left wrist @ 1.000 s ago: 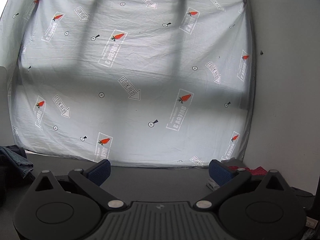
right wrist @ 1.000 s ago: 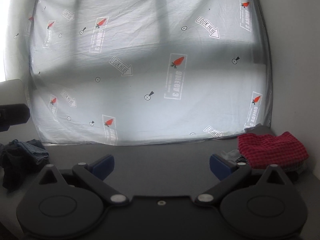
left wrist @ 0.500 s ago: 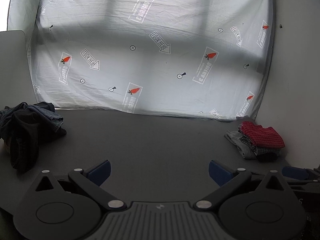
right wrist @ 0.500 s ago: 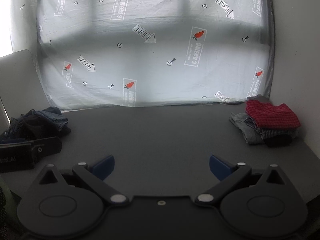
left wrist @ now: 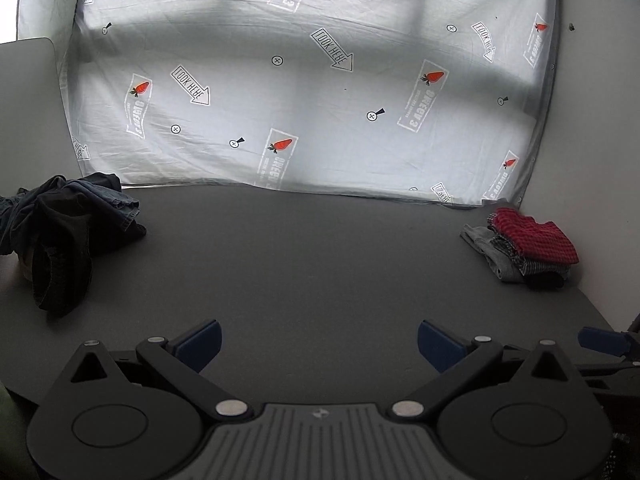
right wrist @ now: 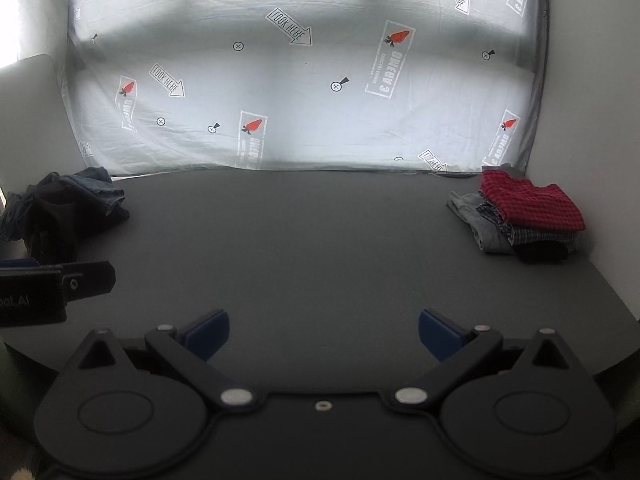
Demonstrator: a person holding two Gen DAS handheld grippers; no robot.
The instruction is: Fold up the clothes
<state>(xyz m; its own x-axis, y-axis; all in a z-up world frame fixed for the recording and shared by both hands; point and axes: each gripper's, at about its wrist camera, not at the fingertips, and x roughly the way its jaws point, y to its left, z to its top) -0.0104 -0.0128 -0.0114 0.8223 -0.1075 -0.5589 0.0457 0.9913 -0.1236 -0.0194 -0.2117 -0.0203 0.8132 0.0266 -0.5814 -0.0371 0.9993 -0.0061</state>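
My left gripper [left wrist: 318, 338] and right gripper [right wrist: 323, 330] both hovered level, side by side, blue-padded jaws spread wide and gripping nothing.

A rumpled heap of dark and blue denim clothes [left wrist: 68, 228] lies unfolded at the far left of the table, well apart from a neat folded stack [left wrist: 524, 246] at the far right, red checked piece on top, grey and black pieces beneath.

The left claw [left wrist: 318, 340] gapes above the dark grey desk [left wrist: 312, 264]; a heap of dark crumpled clothes [left wrist: 66, 232] lies far left, a folded stack (red checked cloth on top) [left wrist: 524, 246] far right.
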